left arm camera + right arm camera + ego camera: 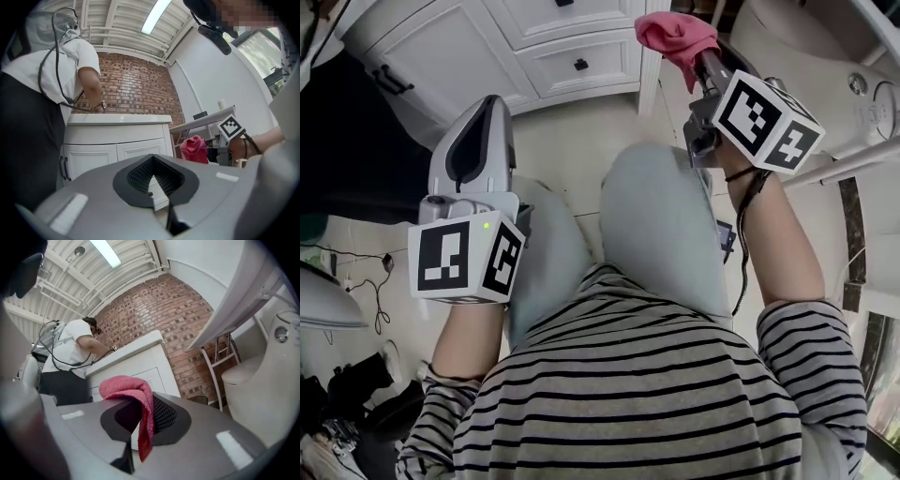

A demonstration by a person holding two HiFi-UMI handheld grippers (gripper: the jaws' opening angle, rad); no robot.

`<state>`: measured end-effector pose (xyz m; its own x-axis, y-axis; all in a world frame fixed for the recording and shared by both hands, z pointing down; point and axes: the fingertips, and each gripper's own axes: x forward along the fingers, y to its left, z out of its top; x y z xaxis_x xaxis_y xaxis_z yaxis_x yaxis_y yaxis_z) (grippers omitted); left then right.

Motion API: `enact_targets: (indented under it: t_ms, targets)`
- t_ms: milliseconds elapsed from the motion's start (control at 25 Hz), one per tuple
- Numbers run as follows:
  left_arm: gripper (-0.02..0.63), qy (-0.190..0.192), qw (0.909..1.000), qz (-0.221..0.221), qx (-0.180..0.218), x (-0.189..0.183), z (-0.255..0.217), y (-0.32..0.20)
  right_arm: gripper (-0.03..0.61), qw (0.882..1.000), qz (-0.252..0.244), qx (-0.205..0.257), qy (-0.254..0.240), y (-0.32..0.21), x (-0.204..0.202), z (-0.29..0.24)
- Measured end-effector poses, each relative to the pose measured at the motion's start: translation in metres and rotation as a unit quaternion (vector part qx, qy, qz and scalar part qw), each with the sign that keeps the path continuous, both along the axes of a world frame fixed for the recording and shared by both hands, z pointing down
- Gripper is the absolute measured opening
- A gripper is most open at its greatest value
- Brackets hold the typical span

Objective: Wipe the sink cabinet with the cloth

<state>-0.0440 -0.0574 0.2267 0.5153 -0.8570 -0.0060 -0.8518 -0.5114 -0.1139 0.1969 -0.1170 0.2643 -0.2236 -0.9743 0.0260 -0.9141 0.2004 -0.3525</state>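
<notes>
The white sink cabinet (pixel 478 42) stands ahead of me, with panelled doors and dark handles; it also shows in the left gripper view (pixel 117 140) and the right gripper view (pixel 136 364). My right gripper (pixel 694 58) is shut on a pink cloth (pixel 673 37), held up just to the right of the cabinet's corner. The cloth (pixel 133 390) drapes over the jaw tips, and from the left it appears as a bunched lump (pixel 194 149). My left gripper (pixel 486 105) is shut with nothing in it, lower and short of the cabinet front.
Another person (pixel 33 93) in a white shirt and dark apron leans on the cabinet's left end. A white toilet (pixel 262 385) sits to the right, under a slanted white frame (pixel 234 301). Cables (pixel 366 281) lie on the floor at left. A brick wall (pixel 136 84) is behind.
</notes>
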Motion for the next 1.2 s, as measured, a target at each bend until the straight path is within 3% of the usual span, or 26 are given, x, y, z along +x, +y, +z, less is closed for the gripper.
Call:
enact_targets:
  t_ms: [160,360,640,1200]
  targets:
    - [0.0,0.013,0.9999,-0.007,0.001,-0.01,0.001,0.022,0.041,0.999,-0.011,0.042,-0.005,0.041,-0.031,-0.025]
    - [0.001,0.021,0.9998,0.0,-0.003,-0.01,0.007,0.042,0.041,0.998,-0.019,0.055,-0.016,0.069,-0.054,-0.026]
    - [0.0,0.02,0.9997,-0.009,0.002,-0.024,0.009,0.044,0.04,0.997,-0.036,0.062,0.004,0.068,-0.059,-0.042]
    - [0.0,0.011,0.9997,-0.021,-0.005,-0.026,0.011,0.031,0.04,0.997,-0.051,0.061,-0.006,0.065,-0.065,-0.041]
